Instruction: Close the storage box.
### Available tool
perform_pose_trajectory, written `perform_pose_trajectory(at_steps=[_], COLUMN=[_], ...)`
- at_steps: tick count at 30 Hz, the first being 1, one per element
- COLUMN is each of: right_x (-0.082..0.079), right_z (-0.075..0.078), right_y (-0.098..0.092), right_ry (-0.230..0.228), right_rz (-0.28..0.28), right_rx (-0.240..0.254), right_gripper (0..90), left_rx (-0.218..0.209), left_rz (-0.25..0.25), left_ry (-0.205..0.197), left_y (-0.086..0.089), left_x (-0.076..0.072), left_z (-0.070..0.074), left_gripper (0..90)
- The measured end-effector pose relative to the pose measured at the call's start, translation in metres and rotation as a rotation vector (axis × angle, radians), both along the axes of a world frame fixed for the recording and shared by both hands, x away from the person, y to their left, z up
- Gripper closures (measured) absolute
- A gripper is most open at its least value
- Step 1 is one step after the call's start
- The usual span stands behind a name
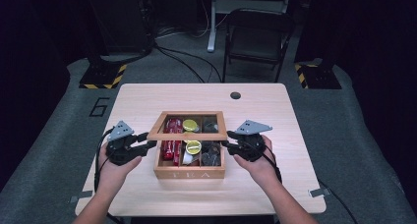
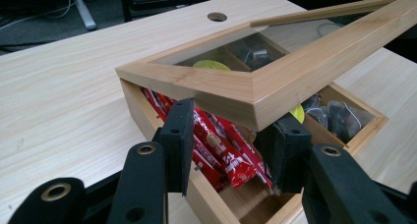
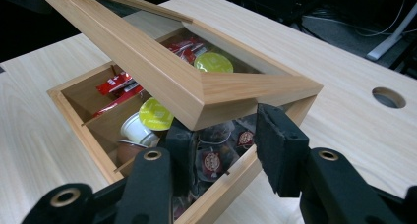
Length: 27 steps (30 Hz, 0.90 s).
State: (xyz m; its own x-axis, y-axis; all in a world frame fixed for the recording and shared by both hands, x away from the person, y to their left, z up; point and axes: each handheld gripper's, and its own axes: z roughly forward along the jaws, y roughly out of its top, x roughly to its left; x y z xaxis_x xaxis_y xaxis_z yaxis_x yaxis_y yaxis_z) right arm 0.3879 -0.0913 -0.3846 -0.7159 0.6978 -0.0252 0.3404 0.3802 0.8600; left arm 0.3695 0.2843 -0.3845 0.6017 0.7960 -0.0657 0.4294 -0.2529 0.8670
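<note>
Lid (image 1: 187,131) of the wooden tea box (image 1: 190,173) sits partly raised, hinged at the far edge and tilted up at the near one, with one gripper at each of its front corners. The left gripper (image 1: 147,145) is at the lid's left front corner: in the left gripper view that corner (image 2: 255,98) hangs just above and between the half-open jaws, whose pads do not press on it. The right gripper (image 1: 227,145) mirrors this at the right front corner (image 3: 206,98), its jaws likewise half open, the wood resting above them, not clamped. The lid's long axis runs from one gripper straight across to the other, so both are equally near. Red sachets (image 2: 226,150) and a yellow-topped capsule (image 3: 155,113) lie in the compartments below. The box stands mid-desk (image 1: 147,96).
</note>
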Motion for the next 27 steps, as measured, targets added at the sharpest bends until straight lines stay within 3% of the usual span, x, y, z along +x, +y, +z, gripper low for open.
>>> perform_pose_trajectory(at_steps=[6,12,15,17,27], right_x=[0.007,0.012,0.014,0.016,0.021], right_z=[0.008,0.015,0.018,0.020,0.028], right_y=[-0.002,-0.002,-0.001,-0.001,0.000], right_ry=[0.034,0.035,0.025,0.021,0.012], right_rz=[-0.006,-0.006,-0.008,-0.012,-0.016], right_rx=[0.046,0.048,0.043,0.044,0.036], right_gripper=[60.2,60.2,60.5,60.6,61.4], left_rx=[-0.003,-0.006,-0.016,0.003,-0.014], left_rz=[-0.006,-0.001,-0.003,-0.001,0.047], left_ry=[-0.016,-0.040,-0.048,-0.054,-0.071], left_y=[0.000,0.000,-0.002,-0.004,-0.007], left_x=[0.005,0.010,0.013,0.016,0.038], left_z=[0.007,0.011,0.008,0.005,-0.003], left_gripper=[57.2,53.9,52.0,49.2,51.4])
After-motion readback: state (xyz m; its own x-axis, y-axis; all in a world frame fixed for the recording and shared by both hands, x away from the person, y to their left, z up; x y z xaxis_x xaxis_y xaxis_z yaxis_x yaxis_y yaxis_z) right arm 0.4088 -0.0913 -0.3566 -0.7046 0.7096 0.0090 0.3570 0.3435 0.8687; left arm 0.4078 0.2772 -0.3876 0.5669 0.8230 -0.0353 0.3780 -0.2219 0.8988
